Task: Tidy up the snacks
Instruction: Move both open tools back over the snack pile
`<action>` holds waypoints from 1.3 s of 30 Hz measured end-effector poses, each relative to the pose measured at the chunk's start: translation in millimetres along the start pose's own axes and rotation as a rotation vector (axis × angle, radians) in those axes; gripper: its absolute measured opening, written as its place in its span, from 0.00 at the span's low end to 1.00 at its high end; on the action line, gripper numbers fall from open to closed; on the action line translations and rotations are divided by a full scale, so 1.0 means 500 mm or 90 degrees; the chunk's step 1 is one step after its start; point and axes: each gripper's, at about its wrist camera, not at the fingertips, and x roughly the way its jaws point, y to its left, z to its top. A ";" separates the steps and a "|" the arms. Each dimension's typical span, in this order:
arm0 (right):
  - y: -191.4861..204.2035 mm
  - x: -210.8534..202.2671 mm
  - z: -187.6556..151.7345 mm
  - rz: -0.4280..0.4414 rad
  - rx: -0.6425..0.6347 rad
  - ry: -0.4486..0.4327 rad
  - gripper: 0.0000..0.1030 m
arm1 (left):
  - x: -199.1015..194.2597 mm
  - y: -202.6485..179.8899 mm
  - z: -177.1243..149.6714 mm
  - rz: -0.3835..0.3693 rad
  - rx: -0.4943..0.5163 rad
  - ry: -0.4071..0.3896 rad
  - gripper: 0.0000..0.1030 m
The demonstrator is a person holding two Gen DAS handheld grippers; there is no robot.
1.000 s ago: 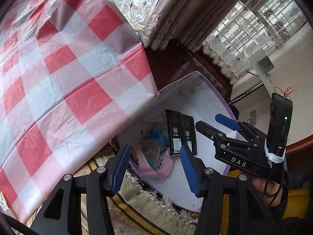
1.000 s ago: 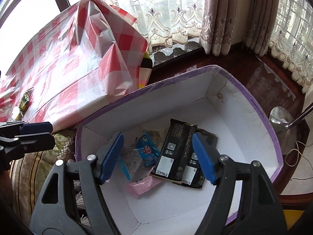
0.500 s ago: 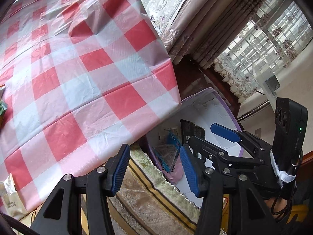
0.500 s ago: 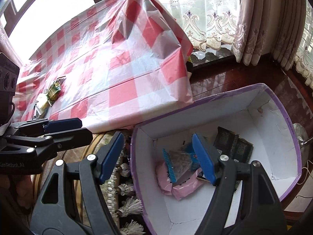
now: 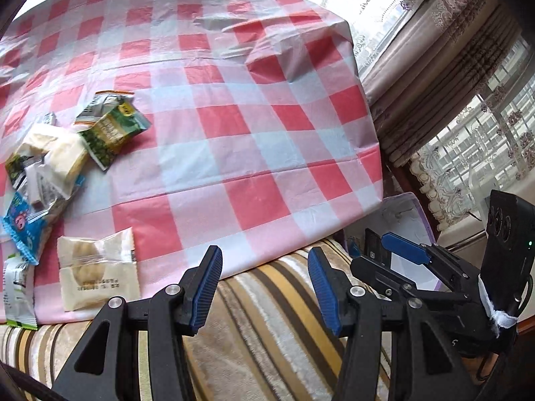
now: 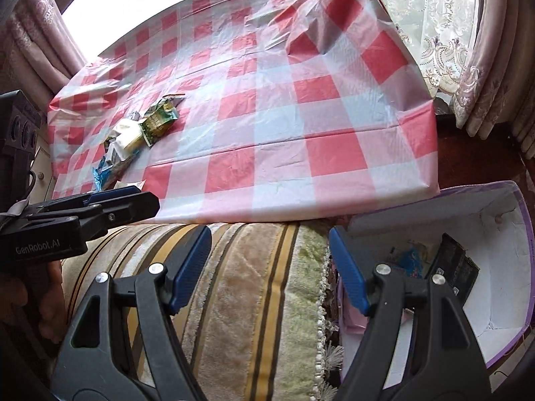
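Snack packets (image 5: pixel 50 153), loose pile: lay at the left of the counter on the red-and-white checked cloth (image 5: pixel 234 127). Pile included a green packet (image 5: pixel 112 133), pale yellowish packets, and a blue packet (image 5: pixel 23 230) at the near-left edge. One clear packet holding a round biscuit (image 5: pixel 97 274) lay apart from the pile, just beside the cloth's front edge.

Purple-rimmed white box (image 6: pixel 501 234): stood lower, to the right of the counter. Inside: black packets (image 6: pixel 454 264), a blue packet (image 6: pixel 409 260), and something pink at the near wall, partly hidden.

Striped plush cover (image 6: pixel 240 284): ran under the cloth's front edge, between counter and both tools.

Left gripper (image 5: pixel 264 287): blue-padded fingers stood parted, nothing between them, over the striped cover.

Right gripper (image 6: pixel 271 267): fingers parted wider, empty, straddling the cover's fringed end beside the box.

Lace curtains (image 5: pixel 468 77) hung behind.
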 end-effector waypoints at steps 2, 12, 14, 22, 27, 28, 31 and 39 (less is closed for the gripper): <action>0.017 0.005 0.006 0.003 -0.011 0.004 0.73 | -0.022 0.032 -0.008 0.012 -0.022 -0.012 0.53; 0.076 0.042 0.030 0.006 -0.036 0.029 0.73 | -0.136 0.212 -0.068 0.131 -0.138 -0.075 0.53; 0.085 0.051 0.037 0.006 -0.035 0.034 0.73 | -0.150 0.246 -0.081 0.156 -0.159 -0.076 0.53; 0.116 0.090 0.069 0.005 -0.010 0.044 0.73 | -0.163 0.344 -0.114 0.208 -0.209 -0.045 0.53; 0.138 0.118 0.094 0.007 0.005 0.044 0.73 | -0.143 0.360 -0.113 0.195 -0.207 -0.014 0.55; 0.142 0.123 0.100 0.008 0.010 0.042 0.73 | -0.139 0.358 -0.111 0.195 -0.202 -0.010 0.55; 0.152 0.144 0.118 0.014 0.030 0.040 0.73 | -0.131 0.355 -0.103 0.197 -0.185 -0.006 0.59; 0.206 0.187 0.171 0.021 0.048 0.017 0.73 | -0.120 0.372 -0.078 0.212 -0.174 -0.013 0.59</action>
